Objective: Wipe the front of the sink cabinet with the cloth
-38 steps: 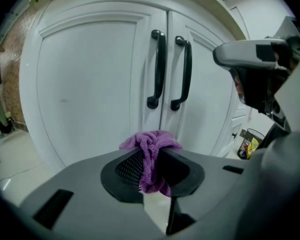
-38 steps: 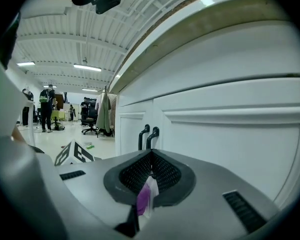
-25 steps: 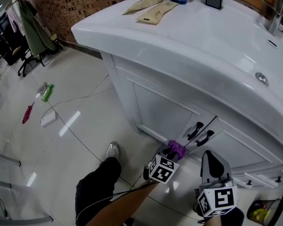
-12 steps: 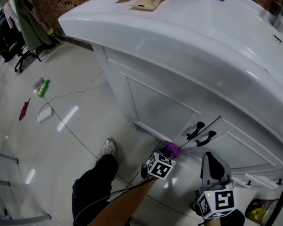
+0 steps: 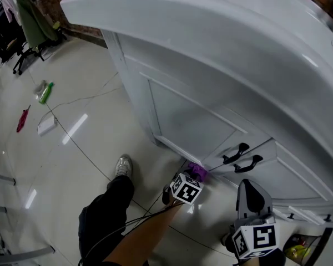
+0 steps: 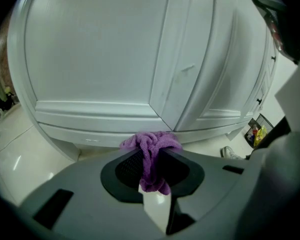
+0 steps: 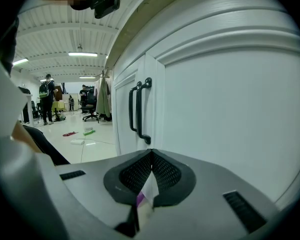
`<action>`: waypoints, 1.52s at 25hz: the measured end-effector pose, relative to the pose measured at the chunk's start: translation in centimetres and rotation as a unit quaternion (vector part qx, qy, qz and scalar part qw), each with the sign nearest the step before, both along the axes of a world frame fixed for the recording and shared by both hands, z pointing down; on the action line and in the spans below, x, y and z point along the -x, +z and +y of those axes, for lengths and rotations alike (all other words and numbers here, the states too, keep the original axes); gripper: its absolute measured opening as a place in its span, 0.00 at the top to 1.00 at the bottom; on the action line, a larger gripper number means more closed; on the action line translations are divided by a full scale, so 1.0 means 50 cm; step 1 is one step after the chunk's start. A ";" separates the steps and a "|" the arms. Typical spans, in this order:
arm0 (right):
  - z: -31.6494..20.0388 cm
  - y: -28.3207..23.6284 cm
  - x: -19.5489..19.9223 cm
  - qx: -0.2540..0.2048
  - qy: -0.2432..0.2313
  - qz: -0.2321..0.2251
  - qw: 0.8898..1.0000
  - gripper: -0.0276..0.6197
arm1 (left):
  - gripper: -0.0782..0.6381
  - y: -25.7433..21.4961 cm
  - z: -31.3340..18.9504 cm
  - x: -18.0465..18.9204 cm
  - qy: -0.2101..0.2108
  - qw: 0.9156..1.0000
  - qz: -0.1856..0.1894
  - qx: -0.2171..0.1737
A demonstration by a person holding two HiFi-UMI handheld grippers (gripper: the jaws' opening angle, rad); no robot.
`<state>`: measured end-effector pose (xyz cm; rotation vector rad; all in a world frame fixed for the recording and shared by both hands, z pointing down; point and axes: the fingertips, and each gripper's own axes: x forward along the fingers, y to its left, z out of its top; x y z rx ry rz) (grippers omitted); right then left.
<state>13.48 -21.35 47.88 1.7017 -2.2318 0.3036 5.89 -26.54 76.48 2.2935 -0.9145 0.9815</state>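
1. Floor point(image 5: 72, 148): glossy pale tiles are throwing back the ceiling lights; small litter is lying well to the left, apart from the job.
2. Left tool point(image 6: 151, 154) is clenching the cloth point(image 6: 151, 143), a purple looped terry bunched into a soft wad that is bulging out past the jaw tips.
3. The cloth is sitting low against the sink cabinet point(image 5: 200, 121), at the bottom rail near where the 2 doors meet, just above the floor.
4. The cabinet front is showing white painted panels, smooth and semi-gloss, with recessed frames and stepped mouldings likely to be catching dirt. A glossy, rounded white worktop point(image 5: 211, 32) is overhanging it.
5. The 2 black curved handles point(image 5: 236, 151) are standing side by side at the door seam, above the cloth.
6. Right tool point(image 7: 151, 156) is hanging shut and empty, ribbed pads meeting, beside the right-hand door, not touching it.
7. Progress, judged: wiping is looking under way at the lowest edge. No streaks are telling which panels are done, so the frames, handles and right door are probably remaining.
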 end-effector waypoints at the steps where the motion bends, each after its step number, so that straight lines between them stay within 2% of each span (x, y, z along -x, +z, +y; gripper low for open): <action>1: 0.000 0.002 0.002 0.002 -0.001 0.001 1.000 0.95 | 0.77 0.002 -0.002 0.005 -0.001 1.000 -0.003 0.000; 14: 0.004 -0.052 0.039 -0.022 -0.017 0.000 1.000 0.95 | 0.77 -0.093 -0.035 0.029 -0.010 0.999 0.000 -0.036; 20: 0.018 -0.098 0.058 -0.043 -0.020 -0.002 0.999 0.95 | 0.77 -0.173 -0.052 0.039 -0.011 0.997 0.011 -0.069; 29: 0.044 -0.181 0.074 -0.078 -0.021 -0.001 0.997 0.95 | 0.78 -0.306 -0.062 0.043 -0.010 0.992 0.034 -0.117; 38: 0.078 -0.262 0.095 -0.114 -0.026 -0.001 0.993 0.95 | 0.79 -0.462 -0.058 0.040 -0.005 0.983 0.066 -0.171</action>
